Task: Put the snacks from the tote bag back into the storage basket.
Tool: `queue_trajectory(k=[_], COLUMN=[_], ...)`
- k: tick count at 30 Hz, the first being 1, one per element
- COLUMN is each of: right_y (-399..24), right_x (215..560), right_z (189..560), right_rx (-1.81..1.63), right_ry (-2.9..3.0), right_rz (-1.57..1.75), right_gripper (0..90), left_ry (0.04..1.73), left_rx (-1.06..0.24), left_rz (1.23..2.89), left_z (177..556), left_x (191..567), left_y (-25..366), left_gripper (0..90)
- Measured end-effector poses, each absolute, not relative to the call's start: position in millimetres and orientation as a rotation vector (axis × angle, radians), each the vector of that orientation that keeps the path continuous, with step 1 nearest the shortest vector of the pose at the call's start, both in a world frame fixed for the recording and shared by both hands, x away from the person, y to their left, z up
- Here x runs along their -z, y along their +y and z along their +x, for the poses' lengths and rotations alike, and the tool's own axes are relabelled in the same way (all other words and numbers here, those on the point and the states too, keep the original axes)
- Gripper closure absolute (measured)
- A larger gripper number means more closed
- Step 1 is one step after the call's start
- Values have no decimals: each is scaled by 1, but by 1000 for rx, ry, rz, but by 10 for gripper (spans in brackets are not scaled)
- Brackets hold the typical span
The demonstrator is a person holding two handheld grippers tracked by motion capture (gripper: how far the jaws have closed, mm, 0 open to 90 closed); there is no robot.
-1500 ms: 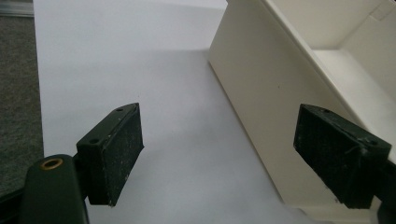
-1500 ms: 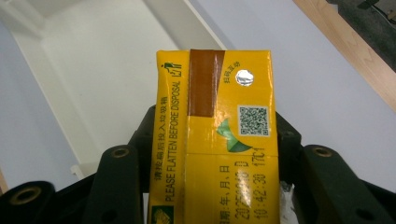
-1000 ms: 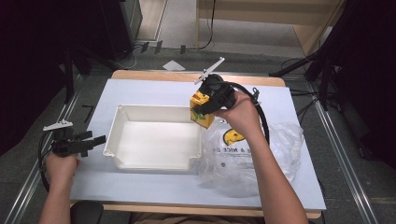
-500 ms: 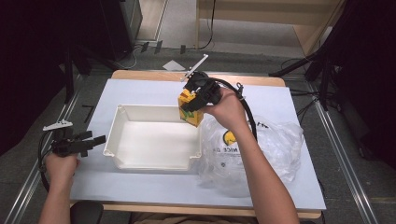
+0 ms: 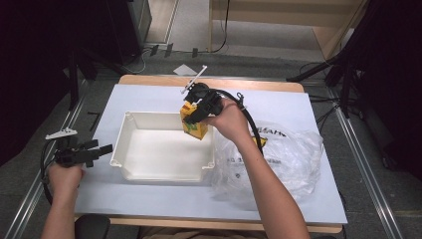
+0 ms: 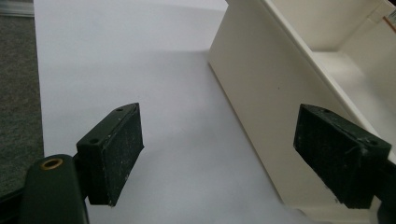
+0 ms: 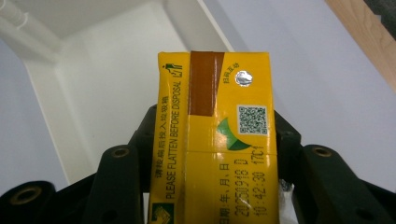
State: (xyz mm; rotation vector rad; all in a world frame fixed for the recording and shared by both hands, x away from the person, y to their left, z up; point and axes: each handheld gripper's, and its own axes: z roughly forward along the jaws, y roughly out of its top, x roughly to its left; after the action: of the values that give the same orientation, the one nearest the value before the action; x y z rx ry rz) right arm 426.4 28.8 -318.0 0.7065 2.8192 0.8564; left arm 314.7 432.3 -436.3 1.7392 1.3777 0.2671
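The yellow drink carton (image 7: 217,140) runs off the bottom edge in the right gripper view, its lower print cut off. The crumpled clear plastic bag's (image 5: 286,159) contents near the desk's right edge are indistinct.

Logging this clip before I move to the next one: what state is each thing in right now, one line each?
Yellow drink carton: clamped between the right gripper's jaws, held over the tub's far right corner.
White plastic tub: upright, open-topped, nothing visible inside.
Clear plastic bag: crumpled on the table, right of the tub.
Right gripper: shut on the carton.
Left gripper: jaws apart, holding nothing, left of the tub.
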Motion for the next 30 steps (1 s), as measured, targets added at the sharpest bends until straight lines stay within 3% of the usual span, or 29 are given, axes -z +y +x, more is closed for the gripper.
queue_trajectory(k=[30], right_y=[28], right_x=[372], right_z=[445], right_rx=[-831], right_ry=[2835], right_rz=[836], right_gripper=[529], left_ry=[1377], left_rx=[-265], left_rz=[1741], left_z=[315], left_x=[437], left_y=[432], left_gripper=[168])
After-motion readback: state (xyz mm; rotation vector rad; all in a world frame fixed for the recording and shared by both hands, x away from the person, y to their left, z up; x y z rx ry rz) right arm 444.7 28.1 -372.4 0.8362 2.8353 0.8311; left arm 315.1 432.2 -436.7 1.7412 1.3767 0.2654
